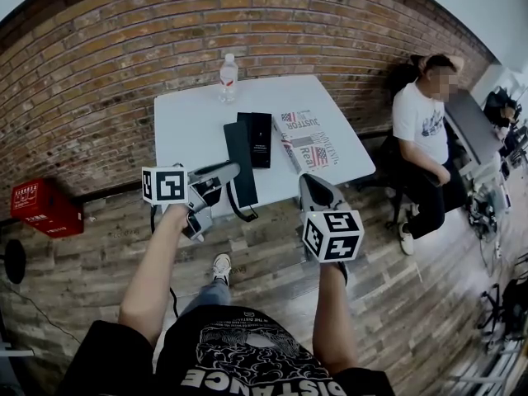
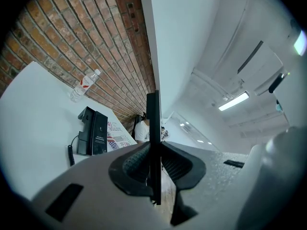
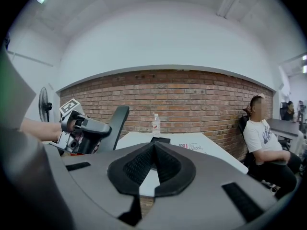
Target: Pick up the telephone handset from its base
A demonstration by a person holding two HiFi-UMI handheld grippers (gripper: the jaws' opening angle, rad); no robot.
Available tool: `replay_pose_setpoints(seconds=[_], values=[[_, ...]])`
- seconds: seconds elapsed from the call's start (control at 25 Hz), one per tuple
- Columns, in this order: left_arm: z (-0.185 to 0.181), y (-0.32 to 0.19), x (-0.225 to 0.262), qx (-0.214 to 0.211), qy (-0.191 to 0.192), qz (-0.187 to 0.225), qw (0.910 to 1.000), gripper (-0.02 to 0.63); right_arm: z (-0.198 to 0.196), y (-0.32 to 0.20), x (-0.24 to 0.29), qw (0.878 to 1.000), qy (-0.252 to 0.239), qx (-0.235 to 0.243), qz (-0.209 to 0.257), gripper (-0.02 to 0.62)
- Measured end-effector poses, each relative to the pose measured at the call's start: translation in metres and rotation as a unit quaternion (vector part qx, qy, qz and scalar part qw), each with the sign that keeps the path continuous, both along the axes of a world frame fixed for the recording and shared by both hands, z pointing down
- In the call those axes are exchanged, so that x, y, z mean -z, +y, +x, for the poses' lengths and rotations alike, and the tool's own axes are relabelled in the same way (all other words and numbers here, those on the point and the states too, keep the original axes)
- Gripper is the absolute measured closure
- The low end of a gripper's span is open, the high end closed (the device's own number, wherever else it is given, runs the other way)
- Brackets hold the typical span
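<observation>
The black telephone handset (image 1: pixel 240 162) is off its base (image 1: pixel 261 139), with my left gripper (image 1: pixel 231 172) shut on its middle. It hangs over the front of the white table (image 1: pixel 190 114), just left of the base. In the left gripper view the handset (image 2: pixel 153 128) shows edge-on as a thin black bar pinched between the pads, with the base (image 2: pixel 94 132) and coiled cord (image 2: pixel 71 155) further back on the table. My right gripper (image 1: pixel 313 186) hovers at the table's front right edge, shut and holding nothing. In the right gripper view its pads meet at the tip (image 3: pixel 154 146), and the handset (image 3: pixel 116 124) shows at left.
A water bottle (image 1: pixel 228 77) stands at the table's far edge. A printed paper (image 1: pixel 308 139) lies right of the base. A seated person (image 1: pixel 422 143) is to the right of the table. A red box (image 1: pixel 41 207) sits on the floor at left, below a brick wall.
</observation>
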State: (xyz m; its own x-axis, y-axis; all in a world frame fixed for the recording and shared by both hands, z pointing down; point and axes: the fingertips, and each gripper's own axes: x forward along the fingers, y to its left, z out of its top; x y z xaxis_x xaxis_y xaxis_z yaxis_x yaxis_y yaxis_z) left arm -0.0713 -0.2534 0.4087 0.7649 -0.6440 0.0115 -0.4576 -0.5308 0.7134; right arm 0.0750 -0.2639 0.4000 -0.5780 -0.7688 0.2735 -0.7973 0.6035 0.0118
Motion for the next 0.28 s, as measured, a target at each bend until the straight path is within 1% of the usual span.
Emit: replay_pose_setpoints(seconds=[0.28], values=[[-0.0026,0.0006,-0.0013,-0.002,0.002,-0.006,1.0,0.534,-0.0034,0.0,0.0029,1.0,0.0,0.0,0.0,0.595]])
